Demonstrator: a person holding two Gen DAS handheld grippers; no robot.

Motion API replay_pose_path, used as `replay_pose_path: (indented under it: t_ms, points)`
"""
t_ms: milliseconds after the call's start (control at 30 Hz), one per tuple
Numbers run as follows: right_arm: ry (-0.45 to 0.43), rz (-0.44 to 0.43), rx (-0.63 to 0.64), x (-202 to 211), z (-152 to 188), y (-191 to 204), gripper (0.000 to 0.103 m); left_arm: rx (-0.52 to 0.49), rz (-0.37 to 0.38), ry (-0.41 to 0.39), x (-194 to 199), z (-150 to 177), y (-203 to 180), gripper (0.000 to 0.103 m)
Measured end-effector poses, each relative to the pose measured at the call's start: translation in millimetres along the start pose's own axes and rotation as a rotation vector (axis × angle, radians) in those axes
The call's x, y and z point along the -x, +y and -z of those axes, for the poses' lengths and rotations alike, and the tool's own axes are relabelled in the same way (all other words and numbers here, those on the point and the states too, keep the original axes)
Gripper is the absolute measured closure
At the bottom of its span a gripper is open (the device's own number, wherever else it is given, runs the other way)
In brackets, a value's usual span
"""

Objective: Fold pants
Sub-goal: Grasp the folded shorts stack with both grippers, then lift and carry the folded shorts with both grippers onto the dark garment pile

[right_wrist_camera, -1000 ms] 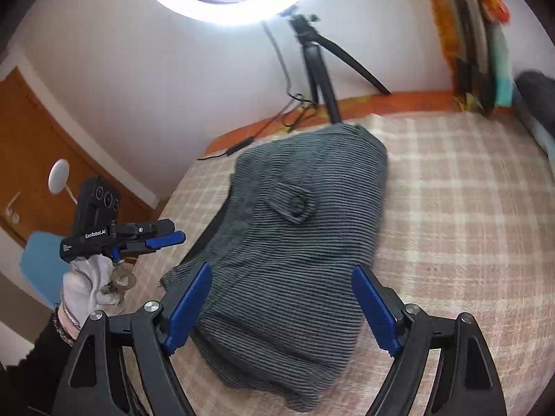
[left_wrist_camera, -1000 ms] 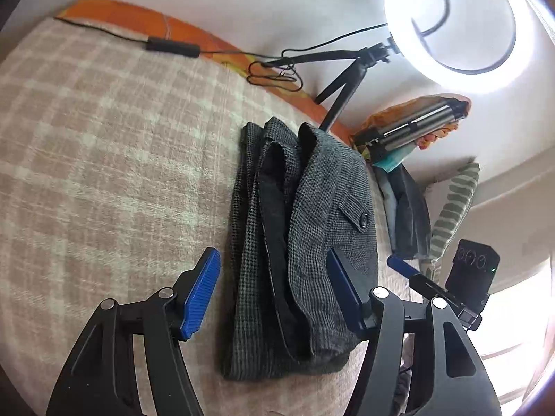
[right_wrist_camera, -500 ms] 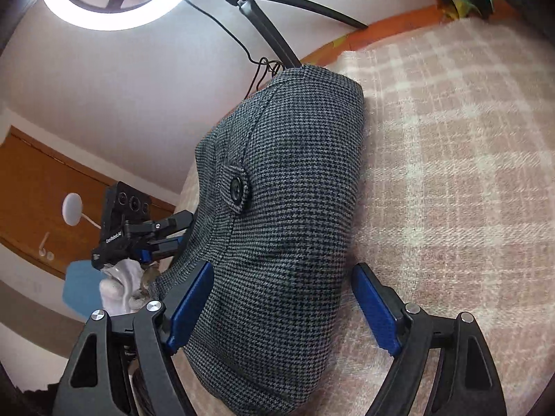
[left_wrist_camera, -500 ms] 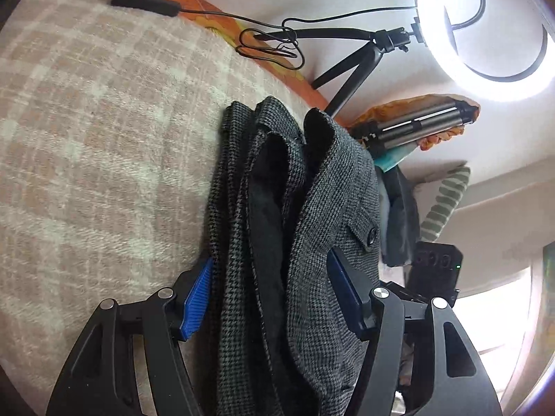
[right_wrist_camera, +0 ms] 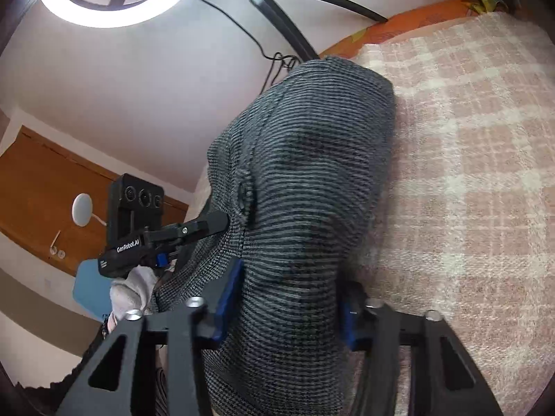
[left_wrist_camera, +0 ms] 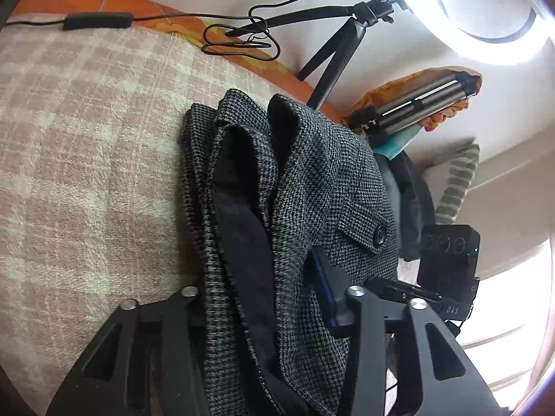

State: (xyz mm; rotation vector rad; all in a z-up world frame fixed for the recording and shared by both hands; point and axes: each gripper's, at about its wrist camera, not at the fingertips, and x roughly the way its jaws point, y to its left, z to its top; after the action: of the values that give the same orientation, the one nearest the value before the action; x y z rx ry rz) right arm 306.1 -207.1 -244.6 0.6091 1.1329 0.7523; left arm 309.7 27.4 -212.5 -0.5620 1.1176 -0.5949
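Note:
Folded grey houndstooth pants (left_wrist_camera: 312,201) with a black lining and a buttoned pocket lie on a pink plaid blanket (left_wrist_camera: 86,173). My left gripper (left_wrist_camera: 263,298) is shut on the near end of the stacked layers; its left finger is hidden behind the cloth. In the right wrist view the pants (right_wrist_camera: 305,180) bulge up, and my right gripper (right_wrist_camera: 284,301) is shut on their near end from the opposite side. The left gripper also shows there (right_wrist_camera: 208,225), pressed into the cloth.
A lit ring light on a black tripod (left_wrist_camera: 333,62) stands at the bed's far edge, with a cable (left_wrist_camera: 239,34) trailing over the orange bed edge. A folded tripod (left_wrist_camera: 419,107), dark clothes and a striped pillow (left_wrist_camera: 454,183) lie beyond the pants. A wooden door (right_wrist_camera: 45,201) is at left.
Both grippers moved forward onto the pants and closed: one second ago their jaws were wide open short of the cloth, and now each clamps one end of the folded stack.

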Motion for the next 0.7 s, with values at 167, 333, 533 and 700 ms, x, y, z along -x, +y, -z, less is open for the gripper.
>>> replay_pose_path:
  t_ms: [167, 333, 533, 700]
  points:
    - [-0.013, 0.095, 0.035, 3.6, 2.9, 10.6, 0.074, -0.077, -0.082, -0.039, 4.9, 7.1, -18.7, 0.077]
    - [-0.039, 0.213, 0.131, 15.3, 3.7, 42.3, 0.084, -0.155, -0.136, -0.088, 16.1, 16.1, -44.4, 0.079]
    - [-0.069, 0.283, 0.249, 30.2, 12.1, 80.0, 0.087, -0.224, -0.170, -0.148, 29.9, 30.7, -71.2, 0.079]
    - [-0.094, 0.304, 0.306, 46.4, 26.0, 101.2, 0.087, -0.254, -0.173, -0.198, 46.6, 43.8, -84.8, 0.079]
